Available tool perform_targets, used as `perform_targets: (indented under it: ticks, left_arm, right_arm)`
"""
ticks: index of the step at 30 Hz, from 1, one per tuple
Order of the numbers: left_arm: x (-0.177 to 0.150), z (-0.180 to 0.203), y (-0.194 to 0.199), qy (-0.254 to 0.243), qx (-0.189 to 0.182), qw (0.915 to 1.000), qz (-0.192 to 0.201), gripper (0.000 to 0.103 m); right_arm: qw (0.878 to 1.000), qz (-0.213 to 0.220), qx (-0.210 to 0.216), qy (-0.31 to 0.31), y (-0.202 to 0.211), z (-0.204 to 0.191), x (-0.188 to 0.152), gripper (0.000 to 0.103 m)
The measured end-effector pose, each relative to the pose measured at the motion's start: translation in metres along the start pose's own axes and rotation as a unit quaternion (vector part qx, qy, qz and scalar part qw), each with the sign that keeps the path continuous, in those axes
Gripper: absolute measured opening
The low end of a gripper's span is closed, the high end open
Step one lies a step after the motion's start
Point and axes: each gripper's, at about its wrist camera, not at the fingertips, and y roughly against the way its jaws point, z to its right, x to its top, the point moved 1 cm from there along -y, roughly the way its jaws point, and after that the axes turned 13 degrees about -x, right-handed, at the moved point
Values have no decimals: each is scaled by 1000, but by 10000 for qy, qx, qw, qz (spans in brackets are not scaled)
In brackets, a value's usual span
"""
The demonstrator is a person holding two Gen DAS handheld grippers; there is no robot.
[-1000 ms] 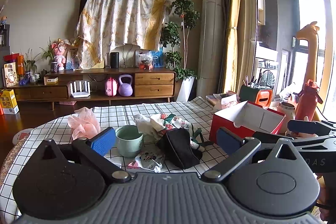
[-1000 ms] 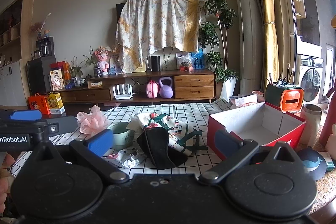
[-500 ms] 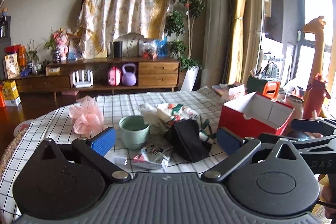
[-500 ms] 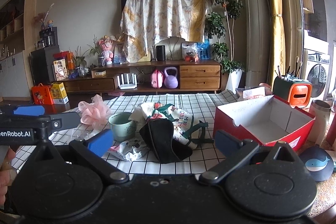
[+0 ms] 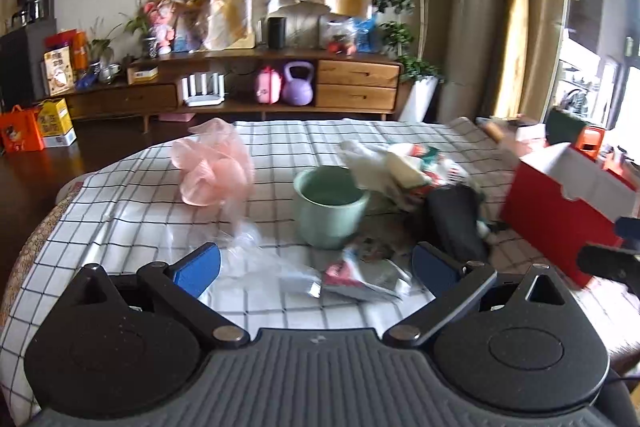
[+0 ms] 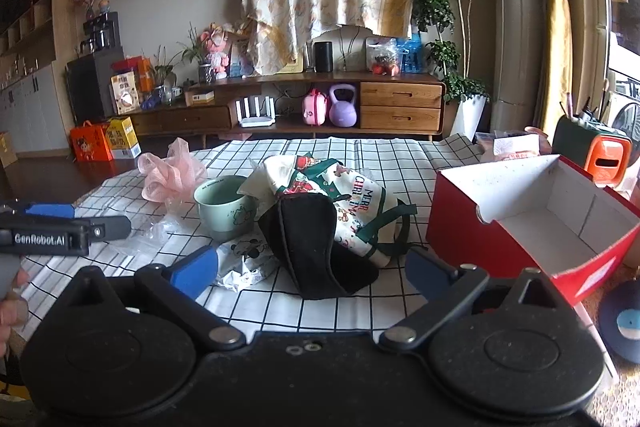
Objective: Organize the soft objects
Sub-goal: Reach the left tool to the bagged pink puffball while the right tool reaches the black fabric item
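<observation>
Since the red box (image 6: 532, 227) lies empty, nothing is judged sorted; both claws (image 5: 316, 267) (image 6: 308, 265) are held open, empty.

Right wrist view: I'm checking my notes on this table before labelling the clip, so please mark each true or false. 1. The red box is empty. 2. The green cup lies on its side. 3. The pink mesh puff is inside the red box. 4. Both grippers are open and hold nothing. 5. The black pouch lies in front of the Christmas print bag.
1. True: the red box shows only bare white walls and floor.
2. False: the green cup stands upright, mouth up.
3. False: the pink mesh puff sits on the checked cloth, left of the cup.
4. True: the right gripper and the left gripper are open and empty.
5. True: the black pouch leans against the Christmas print bag.
</observation>
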Motion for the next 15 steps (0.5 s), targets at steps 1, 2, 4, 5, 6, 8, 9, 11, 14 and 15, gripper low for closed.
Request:
perform_targets:
  ticks: [1,2,4,5,6,8,9,11,14,15]
  left_arm:
    - [4,-5,-6,20,38,10000,-31,103]
    - [7,-11,-11,52,83,9999,-64,103]
    - [14,-24,-24,97,166,9998,-111,103]
    - [17,-30,-31,100,231,9996,-129,103]
    - [19,-36,-39,75,252,9995,-155,103]
    - [22,-46,-54,17,371,9989,-286,103]
    - [23,-51,-61,-3,406,9985,-364,103]
    - [23,-61,-77,19,453,9977,-499,103]
    - [19,-72,-98,41,526,9961,-704,103]
    - [18,-74,-105,31,538,9956,-765,103]
  right_arm:
    - [10000,-20,30,45,-5,0,1,99]
    - [9999,-39,75,91,-10,-2,2,99]
    - [9997,-92,92,192,-21,-4,4,97]
    - [9996,-121,119,243,-26,-6,5,97]
    - [9994,-137,132,300,-32,-8,6,96]
    - [9989,-147,117,441,-43,-12,8,95]
    - [9986,-158,116,489,-49,-13,9,94]
    - [9982,-208,98,559,-62,-15,9,91]
    - [9974,-335,146,619,-78,-19,8,89]
    - [9970,-367,138,668,-83,-20,6,88]
